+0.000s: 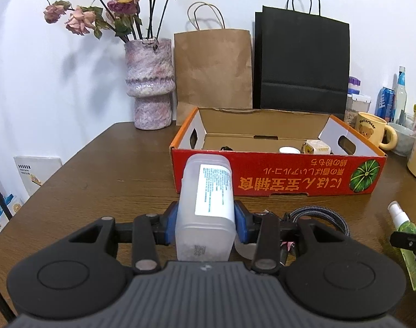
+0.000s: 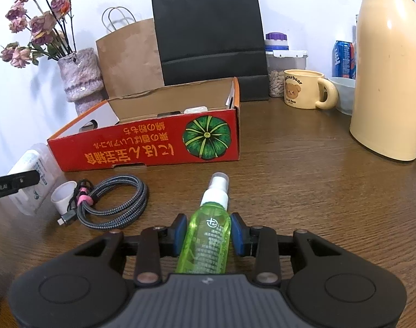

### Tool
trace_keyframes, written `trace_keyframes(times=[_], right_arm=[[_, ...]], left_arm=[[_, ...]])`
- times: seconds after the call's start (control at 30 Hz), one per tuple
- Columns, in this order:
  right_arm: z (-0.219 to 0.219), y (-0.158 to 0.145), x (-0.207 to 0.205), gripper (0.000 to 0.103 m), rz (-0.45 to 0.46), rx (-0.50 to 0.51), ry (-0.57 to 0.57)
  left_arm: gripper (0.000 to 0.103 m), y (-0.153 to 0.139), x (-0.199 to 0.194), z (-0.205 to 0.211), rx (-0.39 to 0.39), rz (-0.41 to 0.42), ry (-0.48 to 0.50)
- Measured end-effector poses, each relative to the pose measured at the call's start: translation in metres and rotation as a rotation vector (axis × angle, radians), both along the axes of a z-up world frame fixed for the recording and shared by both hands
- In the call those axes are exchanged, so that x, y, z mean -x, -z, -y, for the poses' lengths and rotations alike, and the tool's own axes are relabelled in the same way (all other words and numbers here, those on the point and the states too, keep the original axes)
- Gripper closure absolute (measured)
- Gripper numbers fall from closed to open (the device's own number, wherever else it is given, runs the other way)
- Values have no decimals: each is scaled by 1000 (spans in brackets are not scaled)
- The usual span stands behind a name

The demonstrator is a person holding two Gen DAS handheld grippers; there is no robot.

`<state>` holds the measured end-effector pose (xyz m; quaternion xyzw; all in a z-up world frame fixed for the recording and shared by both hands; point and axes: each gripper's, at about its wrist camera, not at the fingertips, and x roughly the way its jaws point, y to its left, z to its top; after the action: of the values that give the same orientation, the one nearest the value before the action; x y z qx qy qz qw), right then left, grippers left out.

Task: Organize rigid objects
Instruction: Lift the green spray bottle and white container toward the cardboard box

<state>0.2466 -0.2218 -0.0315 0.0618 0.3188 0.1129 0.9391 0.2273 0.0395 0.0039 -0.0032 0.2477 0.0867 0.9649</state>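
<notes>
Left wrist view: nearest the camera, the left gripper has its jaws clamped on a frosted plastic container, label facing up, held above the brown surface; the red cardboard box lies directly ahead, open-topped, with a few small items already inside; to deposit well, lift the container clear of the near wall before advancing, then release low over the bare left end of the box floor.

Right wrist view: nearest the camera, the right gripper has its jaws closed on a green spray bottle, nozzle forward; a coiled cable and a small white cup remain on the surface beside the box; keep this bottle steady until the left side clears.
</notes>
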Motion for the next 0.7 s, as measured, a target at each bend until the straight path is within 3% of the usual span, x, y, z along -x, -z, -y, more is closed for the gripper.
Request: trace_keyframes(times=[0.7], right_arm=[[-18, -21, 29, 71, 116, 15, -17]], left_arm=[[62, -21, 42, 2, 68, 79, 1]])
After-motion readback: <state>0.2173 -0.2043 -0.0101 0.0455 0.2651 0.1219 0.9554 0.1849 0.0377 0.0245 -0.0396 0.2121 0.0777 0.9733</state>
